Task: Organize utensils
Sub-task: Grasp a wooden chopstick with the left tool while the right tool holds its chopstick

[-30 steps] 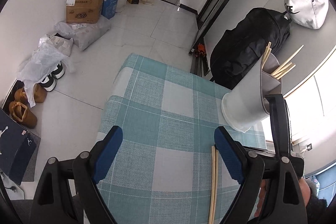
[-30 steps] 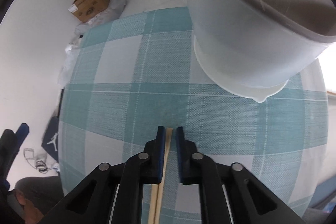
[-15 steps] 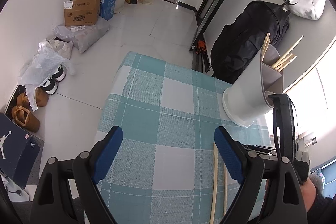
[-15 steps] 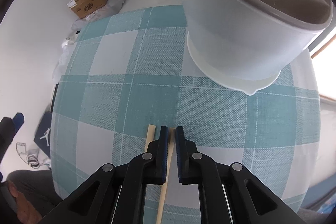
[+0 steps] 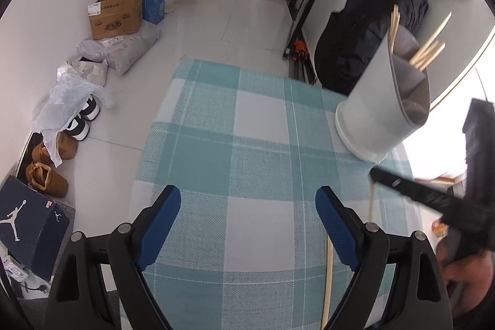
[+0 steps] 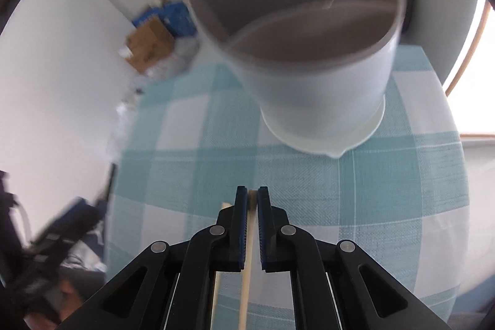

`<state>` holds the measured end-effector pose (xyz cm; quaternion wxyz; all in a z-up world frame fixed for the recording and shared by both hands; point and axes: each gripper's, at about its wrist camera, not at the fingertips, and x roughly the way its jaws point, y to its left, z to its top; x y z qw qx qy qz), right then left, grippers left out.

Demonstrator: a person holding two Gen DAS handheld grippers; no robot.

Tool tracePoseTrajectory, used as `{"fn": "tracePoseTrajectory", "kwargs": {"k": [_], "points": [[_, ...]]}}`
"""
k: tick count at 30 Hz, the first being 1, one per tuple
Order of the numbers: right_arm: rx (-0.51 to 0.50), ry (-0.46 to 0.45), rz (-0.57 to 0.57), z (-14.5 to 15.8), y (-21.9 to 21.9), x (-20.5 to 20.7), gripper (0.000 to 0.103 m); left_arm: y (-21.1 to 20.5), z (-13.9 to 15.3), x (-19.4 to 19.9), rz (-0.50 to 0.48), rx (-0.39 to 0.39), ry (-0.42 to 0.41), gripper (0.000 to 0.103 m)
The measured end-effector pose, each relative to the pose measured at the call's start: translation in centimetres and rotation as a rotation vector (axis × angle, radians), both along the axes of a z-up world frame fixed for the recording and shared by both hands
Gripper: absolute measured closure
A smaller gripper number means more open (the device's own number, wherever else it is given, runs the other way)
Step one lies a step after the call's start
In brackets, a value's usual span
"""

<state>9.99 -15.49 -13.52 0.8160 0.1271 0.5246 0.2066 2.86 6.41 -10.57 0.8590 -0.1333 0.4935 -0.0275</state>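
Note:
A white utensil holder [image 5: 377, 113] [image 6: 324, 88] with grey dividers stands at the far right of the teal checked tablecloth [image 5: 247, 144]. Several wooden chopsticks [image 5: 427, 51] lean in its back compartments. My right gripper [image 6: 252, 194] is shut on one chopstick [image 6: 247, 252], raised off the cloth just in front of the holder. In the left wrist view the right gripper [image 5: 376, 175] shows blurred, with the chopstick [image 5: 371, 203] hanging below it. A second chopstick [image 5: 328, 274] [image 6: 225, 205] lies on the cloth. My left gripper [image 5: 247, 200] hovers open over the cloth, holding nothing.
Beyond the table's left edge the floor holds a cardboard box [image 5: 114, 14], plastic bags, shoes [image 5: 46, 175] and a dark shoe box [image 5: 27, 225]. A black bag [image 5: 371, 30] stands behind the holder. A person's hand [image 5: 464, 277] shows at the lower right.
My right gripper has risen off the cloth with one chopstick and tipped toward the holder's mouth. The other chopstick stays on the cloth. The left gripper drifted slightly, still open.

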Motion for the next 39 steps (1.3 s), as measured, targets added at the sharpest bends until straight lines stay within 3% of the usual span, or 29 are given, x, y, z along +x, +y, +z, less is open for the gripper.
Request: {"fn": "tracePoseTrajectory", "kwargs": {"k": [7,13,20,23,25,28,33,39], "points": [[0.105,-0.150,-0.016,3.3,-4.0,-2.4,0.098,-4.6,-1.0,0.5,-0.147,0.021,0.086,0.017],[0.152,-0.279,-0.018,6.3,-6.3,-4.4,0.098,-7.6,-1.8,0.6,-0.206,0.087,0.120,0.017],[0.177,-0.328,0.011,6.7,-7.1,-5.5,0.098,-8.6,-2.6,0.9,-0.186,0.108,0.152,0.017],[0.184,-0.324,0.021,6.9,-7.7,-5.9,0.098,-9.4,-2.7,0.8,-0.195,0.156,0.149,0.018],[0.181,-0.321,0.028,7.0,-7.9,-5.9,0.098,-9.9,-3.0,0.6,-0.200,0.187,0.156,0.032],[0.198,-0.319,0.024,7.2,-8.5,-5.8,0.098,-10.7,-3.0,0.9,-0.227,0.228,0.147,0.037],[0.233,-0.333,0.006,7.6,-9.2,-6.0,0.099,-10.8,-2.7,1.0,-0.246,0.214,0.164,0.041],[0.239,-0.365,0.010,8.3,-9.2,-6.4,0.100,-11.7,-2.5,0.8,-0.269,0.215,0.189,0.060]]}}
